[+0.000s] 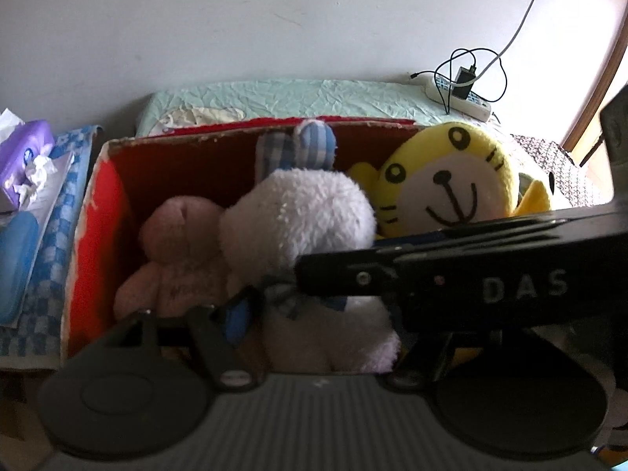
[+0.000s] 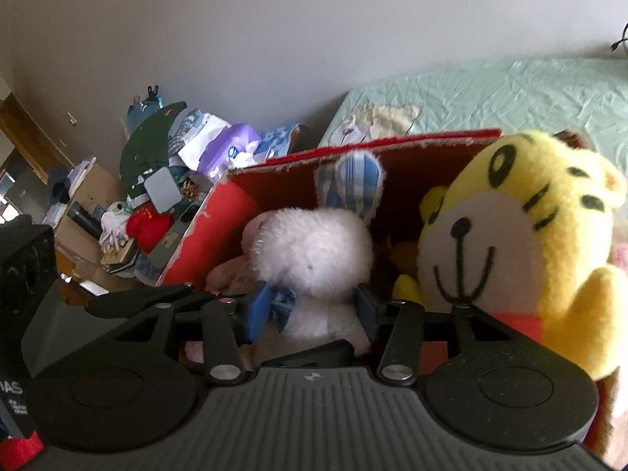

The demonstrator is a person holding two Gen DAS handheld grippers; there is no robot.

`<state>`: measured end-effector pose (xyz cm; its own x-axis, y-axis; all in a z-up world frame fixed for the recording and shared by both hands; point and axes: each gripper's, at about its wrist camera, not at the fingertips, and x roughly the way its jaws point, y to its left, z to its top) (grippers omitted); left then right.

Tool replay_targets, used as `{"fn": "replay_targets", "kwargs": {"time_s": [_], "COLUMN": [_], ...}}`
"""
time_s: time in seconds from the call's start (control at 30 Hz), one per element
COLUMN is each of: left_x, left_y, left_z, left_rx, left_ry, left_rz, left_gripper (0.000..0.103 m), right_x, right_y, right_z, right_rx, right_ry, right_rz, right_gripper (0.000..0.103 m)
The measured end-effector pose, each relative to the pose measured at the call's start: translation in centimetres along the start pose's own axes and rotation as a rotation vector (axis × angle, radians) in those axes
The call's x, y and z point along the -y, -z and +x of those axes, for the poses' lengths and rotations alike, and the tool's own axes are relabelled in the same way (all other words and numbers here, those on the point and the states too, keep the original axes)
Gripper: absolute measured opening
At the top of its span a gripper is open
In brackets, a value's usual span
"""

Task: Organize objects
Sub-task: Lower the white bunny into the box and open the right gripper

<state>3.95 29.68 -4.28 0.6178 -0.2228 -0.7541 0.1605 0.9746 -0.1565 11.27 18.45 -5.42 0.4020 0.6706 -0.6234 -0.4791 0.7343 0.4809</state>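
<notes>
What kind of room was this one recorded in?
Probably a bedroom at home: a bed with a pale green sheet against the wall, a red cardboard box of plush toys, a power strip on the bed.

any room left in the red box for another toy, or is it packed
Nearly packed. The pink plush, white bunny and yellow tiger fill the red box side by side. The only bare patch is the back left corner, between the pink plush and the box's rear wall. Both grippers crowd the front edge. Behind the box, the green bedspread lies open.
</notes>
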Motion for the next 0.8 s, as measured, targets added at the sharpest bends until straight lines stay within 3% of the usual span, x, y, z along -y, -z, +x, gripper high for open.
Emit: {"fn": "replay_targets", "kwargs": {"time_s": [0.13,0.3,0.47,0.57,0.8], "left_x": [-0.1,-0.2,-0.1,0.0,0.7], "left_y": [0.0,-0.1,-0.1,-0.1,0.0], "left_z": [0.1,0.1,0.2,0.4,0.6], "left_rx": [-0.001,-0.001,-0.001,-0.009,-0.010], "left_ry": [0.005,0.008,0.002,-0.005,-0.040], "left_rz": [-0.002,-0.007,0.000,0.009,0.036], "left_gripper": [0.074,0.074,0.074,0.075,0.077], "right_x": [0.6,1.1,0.8,0.0,0.9], "right_y": [-0.2,-0.2,0.6,1.0,1.0], "right_z": [-1.3,-0.7,0.7,0.9,-0.7], "right_rx": [0.053,0.039,-0.027,-0.011,0.054], "right_ry": [0.002,0.039,-0.040,-0.016,-0.006], "right_rz": [0.037,0.054,0.096,0.056,0.097], "right_gripper": [0.053,0.037,0.036,0.037,0.035]}}
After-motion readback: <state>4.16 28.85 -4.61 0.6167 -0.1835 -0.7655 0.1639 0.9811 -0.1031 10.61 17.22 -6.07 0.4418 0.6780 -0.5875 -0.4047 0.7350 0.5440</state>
